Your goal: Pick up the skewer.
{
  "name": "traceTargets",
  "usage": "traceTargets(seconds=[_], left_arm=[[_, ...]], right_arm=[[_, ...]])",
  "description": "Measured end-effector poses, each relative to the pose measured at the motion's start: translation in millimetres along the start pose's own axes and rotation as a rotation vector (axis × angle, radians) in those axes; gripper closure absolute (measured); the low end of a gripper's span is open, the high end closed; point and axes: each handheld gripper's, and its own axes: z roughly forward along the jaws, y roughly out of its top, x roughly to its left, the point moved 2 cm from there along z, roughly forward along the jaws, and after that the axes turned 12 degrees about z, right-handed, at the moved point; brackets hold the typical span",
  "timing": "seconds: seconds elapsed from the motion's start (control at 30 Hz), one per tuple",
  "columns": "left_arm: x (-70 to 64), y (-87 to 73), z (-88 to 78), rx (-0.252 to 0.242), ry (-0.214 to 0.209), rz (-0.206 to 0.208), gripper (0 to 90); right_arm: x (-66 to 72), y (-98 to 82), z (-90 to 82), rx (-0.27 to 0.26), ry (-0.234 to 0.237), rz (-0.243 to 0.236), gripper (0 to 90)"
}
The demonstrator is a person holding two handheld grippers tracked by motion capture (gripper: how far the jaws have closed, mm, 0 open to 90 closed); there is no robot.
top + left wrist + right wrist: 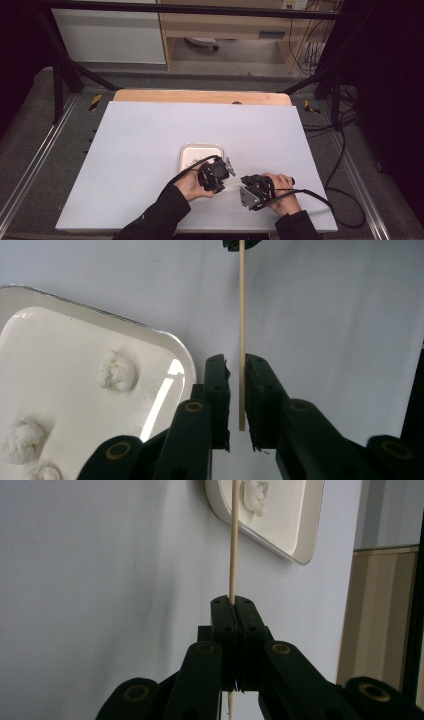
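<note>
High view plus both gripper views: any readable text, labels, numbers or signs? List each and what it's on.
None can be read.
Label on the shelf: too small and blurred.
Wall outlet: no legible marking.
Striped hazard tape on the floor: a warning pattern, no words.
Tray, stick: unmarked.

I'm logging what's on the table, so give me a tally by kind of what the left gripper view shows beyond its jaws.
Wooden skewer: 1
White tray: 1
White lumps on the tray: 3, one cut off by the picture's edge
Total: 5
</note>
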Motion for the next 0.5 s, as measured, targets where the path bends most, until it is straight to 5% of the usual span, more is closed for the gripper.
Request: traceTargets(seconds=[0.5], left_arm=[[-4.1,3.3,3.1,0.010,0.003,0.012,88.6]], right_arm=[[0.5,-0.6,-0.7,0.008,0.005,-0.004,89.3]])
